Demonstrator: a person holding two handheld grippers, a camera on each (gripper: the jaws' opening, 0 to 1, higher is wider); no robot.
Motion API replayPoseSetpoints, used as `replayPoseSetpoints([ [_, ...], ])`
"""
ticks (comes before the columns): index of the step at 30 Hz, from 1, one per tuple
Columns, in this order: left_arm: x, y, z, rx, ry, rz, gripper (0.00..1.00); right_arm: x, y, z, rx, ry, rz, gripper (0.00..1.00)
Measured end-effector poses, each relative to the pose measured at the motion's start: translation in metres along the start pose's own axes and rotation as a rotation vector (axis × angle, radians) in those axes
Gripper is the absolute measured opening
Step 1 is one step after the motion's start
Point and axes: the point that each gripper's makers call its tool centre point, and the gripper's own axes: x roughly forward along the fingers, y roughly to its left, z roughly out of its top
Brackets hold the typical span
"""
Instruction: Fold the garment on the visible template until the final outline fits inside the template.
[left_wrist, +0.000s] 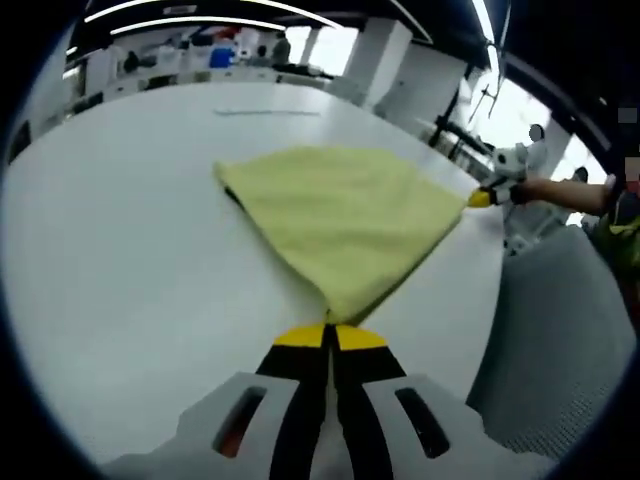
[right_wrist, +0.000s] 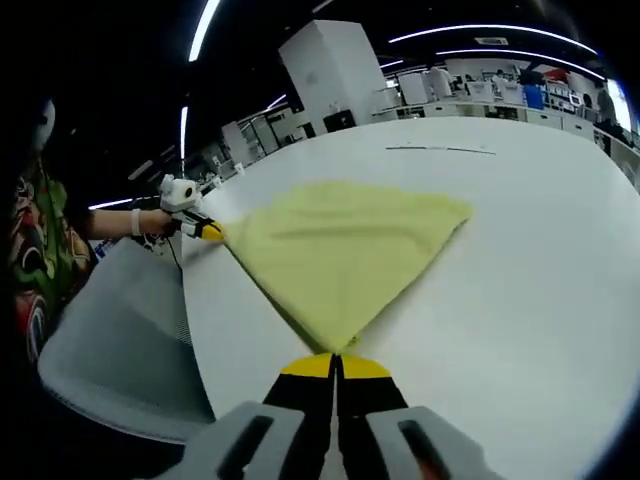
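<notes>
Yellow-tipped left gripper (left_wrist: 328, 335) and right gripper (right_wrist: 335, 365) were each clamped on a cloth (left_wrist: 340, 215) corner near the table (left_wrist: 120, 270) edge; both corners should be carried across evenly, kept taut.

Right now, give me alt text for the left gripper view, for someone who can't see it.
A yellow cloth lies spread on a white table, its near corner pinched in the shut jaws of the left gripper at the bottom. The right gripper, held by a person's hand, grips the cloth's far right corner at the table edge.
</notes>
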Motion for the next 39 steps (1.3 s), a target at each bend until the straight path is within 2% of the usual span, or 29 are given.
replayPoseSetpoints([
  [8,0.002,0.001,-0.001,0.000,0.005,-0.001,0.00,0.001,-0.007,-0.001,0.009,0.004,-0.005,0.00],
  [11,0.002,0.002,-0.002,-0.006,0.008,0.007,0.00,0.001,-0.011,-0.001,-0.022,-0.001,-0.024,0.00],
  [15,-0.003,0.003,0.000,-0.015,-0.008,0.012,0.01,-0.003,-0.014,0.000,-0.015,-0.014,-0.039,0.00],
  [17,-0.008,0.006,0.002,-0.008,-0.017,0.027,0.06,-0.006,-0.015,0.002,-0.015,-0.025,-0.046,0.00],
  [20,-0.015,0.009,0.009,0.001,-0.047,0.052,0.18,-0.011,-0.018,0.008,-0.022,-0.047,-0.073,0.07],
  [22,-0.019,0.009,0.020,0.006,-0.089,0.065,0.30,-0.014,-0.016,0.013,-0.029,-0.068,-0.087,0.16],
  [23,-0.021,0.008,0.025,0.004,-0.107,0.071,0.39,-0.016,-0.016,0.017,-0.039,-0.086,-0.098,0.21],
  [26,-0.025,0.007,0.036,0.036,-0.135,0.091,0.57,-0.020,-0.015,0.025,-0.068,-0.117,-0.121,0.40],
  [31,-0.027,0.002,0.050,0.047,-0.169,0.099,0.68,-0.024,-0.011,0.032,-0.084,-0.139,-0.137,0.59],
  [35,-0.029,-0.001,0.053,0.056,-0.183,0.099,0.77,-0.028,-0.011,0.033,-0.094,-0.141,-0.148,0.72],
  [37,-0.031,-0.001,0.053,0.056,-0.178,0.101,0.82,-0.031,-0.011,0.035,-0.105,-0.148,-0.165,0.82],
  [39,-0.032,-0.001,0.052,0.057,-0.180,0.117,0.93,-0.034,-0.012,0.039,-0.117,-0.165,-0.184,0.95],
])
